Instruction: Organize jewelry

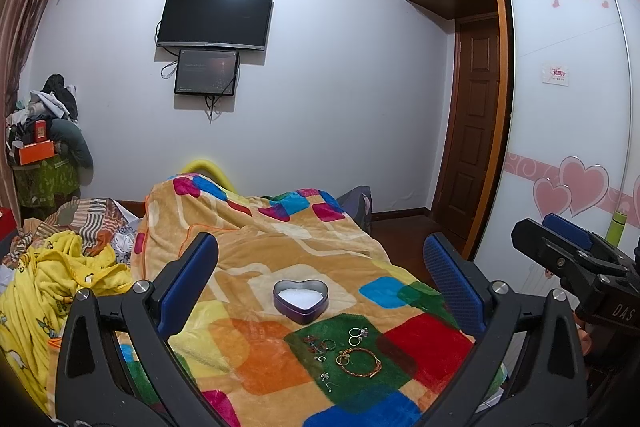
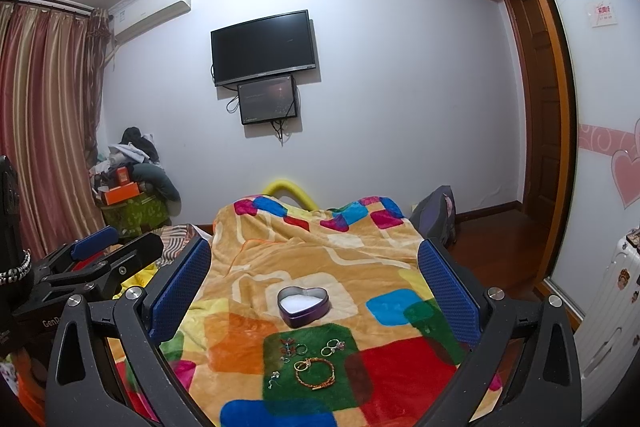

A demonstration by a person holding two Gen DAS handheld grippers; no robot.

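Left claw (image 1: pixel 316 291) and right claw (image 2: pixel 314 285), both spread wide and holding nothing, hover side by side above the near end of the bed. The jewelry lies ahead of and below both, on a green patch of the blanket (image 1: pixel 256 251): small earrings (image 2: pixel 290 347) leftmost, rings (image 2: pixel 333 347) rightward, the gold bracelet (image 2: pixel 315 370) nearest, its long axis crosswise. The open heart-shaped tin (image 1: pixel 301 301) stands just beyond. Neither claw is clearly nearer. Behind: television (image 1: pixel 216 17), wardrobe (image 1: pixel 568 87) at right.
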